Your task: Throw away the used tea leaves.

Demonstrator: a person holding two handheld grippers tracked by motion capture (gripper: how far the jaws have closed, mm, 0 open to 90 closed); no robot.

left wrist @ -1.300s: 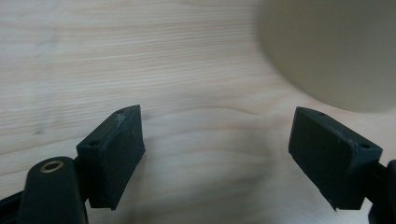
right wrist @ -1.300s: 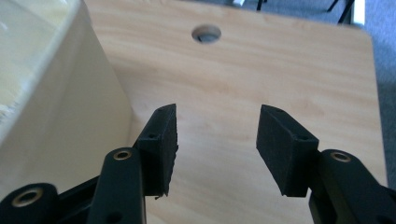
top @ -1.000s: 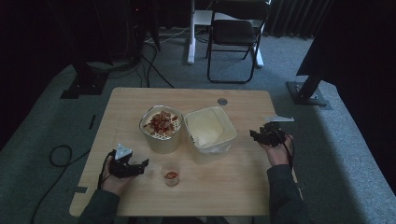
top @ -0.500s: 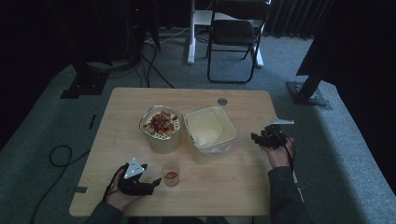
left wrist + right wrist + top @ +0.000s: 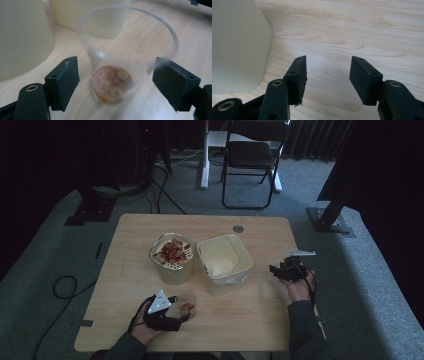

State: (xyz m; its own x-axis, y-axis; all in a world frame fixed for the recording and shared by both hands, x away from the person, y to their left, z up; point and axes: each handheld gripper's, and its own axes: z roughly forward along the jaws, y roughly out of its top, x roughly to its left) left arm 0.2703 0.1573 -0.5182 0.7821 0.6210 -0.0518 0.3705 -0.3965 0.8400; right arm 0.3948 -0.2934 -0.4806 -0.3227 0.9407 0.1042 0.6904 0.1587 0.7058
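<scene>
A small clear plastic cup [image 5: 125, 62] [image 5: 187, 304] with some cereal rings in its bottom stands near the table's front edge. My left gripper [image 5: 115, 80] [image 5: 184, 312] is open around it, one jaw on each side, neither touching the wall. Behind it stand a cream container of cereal mix [image 5: 172, 256] and an empty-looking cream tub [image 5: 225, 262]. My right gripper [image 5: 328, 80] [image 5: 275, 270] is open over bare wood to the right of the tub, nothing between its jaws.
The wooden table [image 5: 260, 310] has a round grommet [image 5: 238, 228] near its far edge. A folding chair [image 5: 250, 160] and stand bases [image 5: 330, 217] sit on the carpet beyond. A cable [image 5: 60, 287] lies on the floor at left.
My left gripper has moved right along the front edge up to the small cup, which now sits between its jaws. The right gripper has barely shifted.
</scene>
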